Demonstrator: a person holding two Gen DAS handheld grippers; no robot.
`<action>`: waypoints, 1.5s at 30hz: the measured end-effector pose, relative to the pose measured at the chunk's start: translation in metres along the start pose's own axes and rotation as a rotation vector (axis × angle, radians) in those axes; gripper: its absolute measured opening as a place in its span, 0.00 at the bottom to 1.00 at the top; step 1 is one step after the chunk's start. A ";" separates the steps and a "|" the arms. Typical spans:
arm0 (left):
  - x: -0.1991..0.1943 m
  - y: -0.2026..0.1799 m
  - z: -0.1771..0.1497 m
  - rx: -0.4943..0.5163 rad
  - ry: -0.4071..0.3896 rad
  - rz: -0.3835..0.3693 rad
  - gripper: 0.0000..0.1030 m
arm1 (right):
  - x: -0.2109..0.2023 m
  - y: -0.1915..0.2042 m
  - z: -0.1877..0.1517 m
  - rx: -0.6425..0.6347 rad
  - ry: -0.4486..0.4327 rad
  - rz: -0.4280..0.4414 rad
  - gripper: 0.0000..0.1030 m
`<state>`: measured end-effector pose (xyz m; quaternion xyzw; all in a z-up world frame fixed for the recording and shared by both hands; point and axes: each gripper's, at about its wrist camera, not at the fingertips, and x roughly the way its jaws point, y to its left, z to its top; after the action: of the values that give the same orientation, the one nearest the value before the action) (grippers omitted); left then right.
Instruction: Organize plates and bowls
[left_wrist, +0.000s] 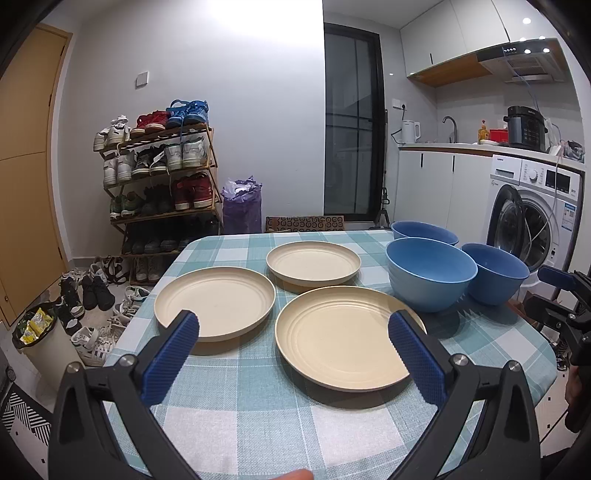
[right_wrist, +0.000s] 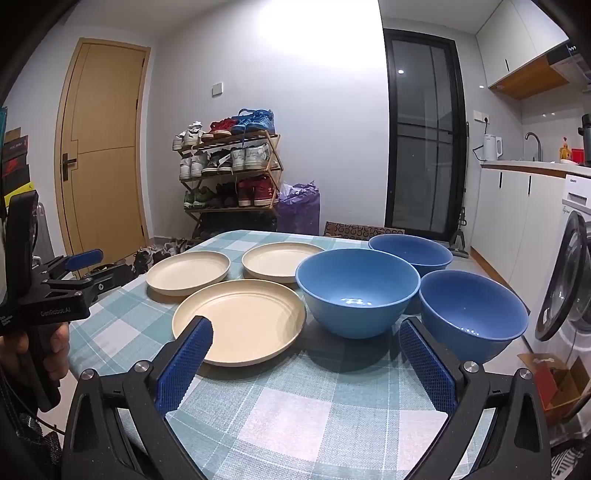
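Both tools released, jaws wide and empty: my left gripper (left_wrist: 293, 328) sits dead ahead of the nearest plate (left_wrist: 341, 338) by the table's (left_wrist: 258, 424) near edge, my right gripper (right_wrist: 306, 334) facing the nearest bowl (right_wrist: 356, 291), so left takes plates.

Both wrist cameras are looking forward and slightly down from the near edge of the table (left_wrist: 258, 413), close over the cloth. The left view is sitting nearer the plates (left_wrist: 347, 336), the right nearer the bowls (right_wrist: 358, 291); both are sharing the dishes, shoe rack (right_wrist: 229, 173) and dark door (left_wrist: 351, 122).
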<state>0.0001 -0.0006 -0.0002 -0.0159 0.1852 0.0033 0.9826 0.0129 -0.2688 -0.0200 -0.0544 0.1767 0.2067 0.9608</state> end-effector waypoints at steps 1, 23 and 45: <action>0.000 -0.001 0.000 0.000 0.000 0.001 1.00 | 0.000 0.000 0.000 0.000 -0.001 0.000 1.00; 0.002 0.000 0.002 -0.005 -0.002 0.002 1.00 | -0.001 0.000 0.001 0.000 -0.001 -0.003 1.00; 0.003 -0.002 -0.001 -0.004 0.001 0.001 1.00 | -0.001 0.000 0.000 -0.002 0.001 -0.004 1.00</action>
<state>0.0025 -0.0027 -0.0024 -0.0179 0.1856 0.0043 0.9824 0.0121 -0.2688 -0.0195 -0.0558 0.1769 0.2048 0.9611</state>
